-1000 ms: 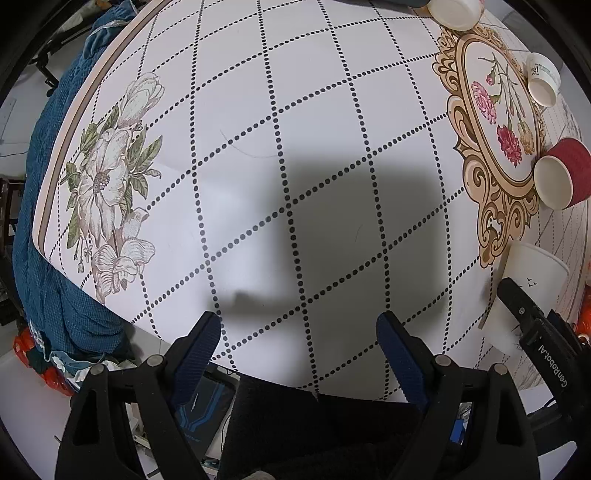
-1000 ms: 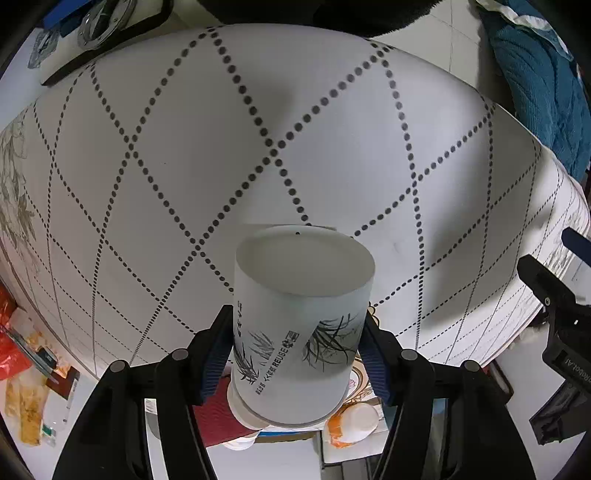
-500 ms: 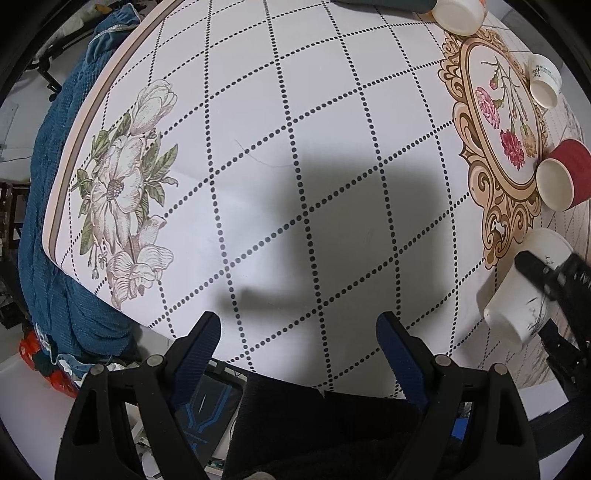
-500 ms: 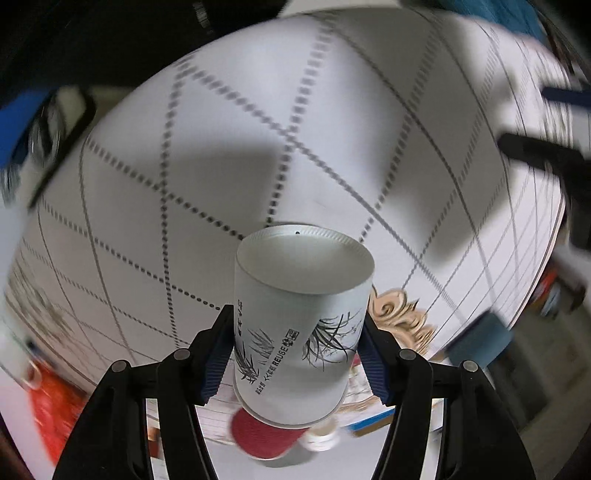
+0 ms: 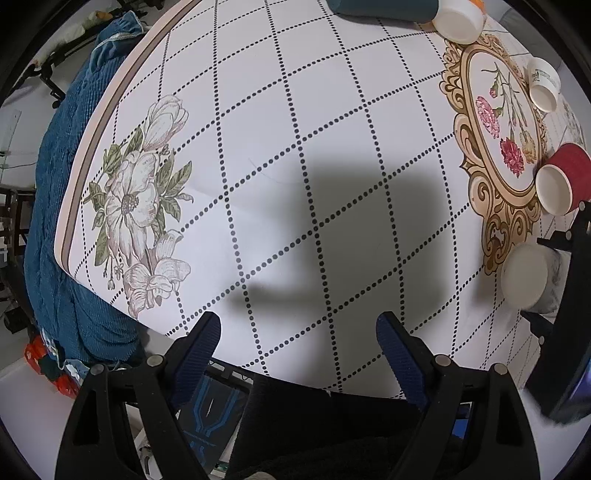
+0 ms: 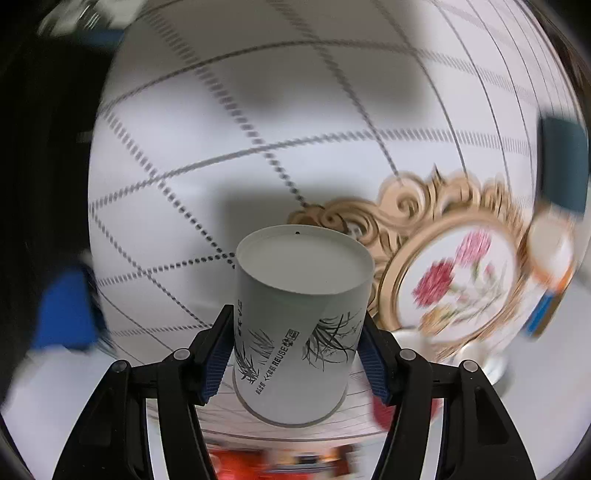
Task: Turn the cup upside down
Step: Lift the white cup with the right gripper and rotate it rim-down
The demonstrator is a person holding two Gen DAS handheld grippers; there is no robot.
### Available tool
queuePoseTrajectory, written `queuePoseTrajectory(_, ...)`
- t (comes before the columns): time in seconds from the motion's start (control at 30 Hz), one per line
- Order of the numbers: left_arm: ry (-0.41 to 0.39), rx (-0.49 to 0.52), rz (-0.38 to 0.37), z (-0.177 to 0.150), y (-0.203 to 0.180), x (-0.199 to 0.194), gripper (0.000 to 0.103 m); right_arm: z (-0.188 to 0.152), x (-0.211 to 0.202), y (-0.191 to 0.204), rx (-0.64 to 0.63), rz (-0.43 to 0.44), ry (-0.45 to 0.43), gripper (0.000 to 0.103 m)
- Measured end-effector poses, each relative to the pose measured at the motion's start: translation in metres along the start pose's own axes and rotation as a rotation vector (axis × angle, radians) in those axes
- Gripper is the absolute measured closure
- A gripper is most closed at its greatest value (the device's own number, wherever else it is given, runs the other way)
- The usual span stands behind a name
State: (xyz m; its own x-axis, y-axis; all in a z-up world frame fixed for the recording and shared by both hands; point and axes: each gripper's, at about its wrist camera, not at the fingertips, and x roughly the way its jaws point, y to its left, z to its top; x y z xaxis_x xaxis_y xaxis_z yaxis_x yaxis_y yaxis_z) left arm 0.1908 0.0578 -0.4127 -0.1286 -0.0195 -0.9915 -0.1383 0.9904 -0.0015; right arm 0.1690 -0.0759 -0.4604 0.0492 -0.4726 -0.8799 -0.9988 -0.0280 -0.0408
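Note:
My right gripper (image 6: 295, 350) is shut on a white paper cup (image 6: 299, 325) with grey bamboo print and the word REUSE. The cup's flat base points away from the camera, and it hangs above the table. In the left wrist view the same cup (image 5: 526, 277) shows at the right edge, held sideways by the black right gripper (image 5: 565, 273), base toward the camera. My left gripper (image 5: 299, 339) is open and empty over the table's near edge.
The table (image 5: 295, 147) has a white cloth with a dotted grid, a flower print and a gold-framed floral medallion (image 5: 498, 136). A red cup (image 5: 561, 181) and two white cups (image 5: 543, 88) (image 5: 460, 18) lie near the medallion. A blue cloth (image 5: 59, 221) hangs at left.
My right gripper has turned and swung with the cup over the medallion area; the right view is motion-blurred. The left gripper has stayed open, drifting slightly.

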Motion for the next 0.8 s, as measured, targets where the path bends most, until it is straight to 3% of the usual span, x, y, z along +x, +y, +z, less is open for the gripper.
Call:
queuePoseTrajectory(0.2, -0.001, 0.019, 0.007, 0.004, -0.007, -0.006, 0.017, -0.01, 0.015, -0.046, 0.329, 0.251, 0.01, 0.038)
queuePoseTrajectory(0.6, 0.0, 0.049, 0.018, -0.002, -0.028, -0.009, 0.017, -0.044, 0.067, -0.108, 0.741, 0.68, 0.049, 0.038)
queuePoseTrajectory(0.8, -0.001, 0.06, 0.02, -0.003, -0.041, -0.009, 0.017, -0.049, 0.08, -0.133, 0.833, 0.732, 0.047, 0.036)
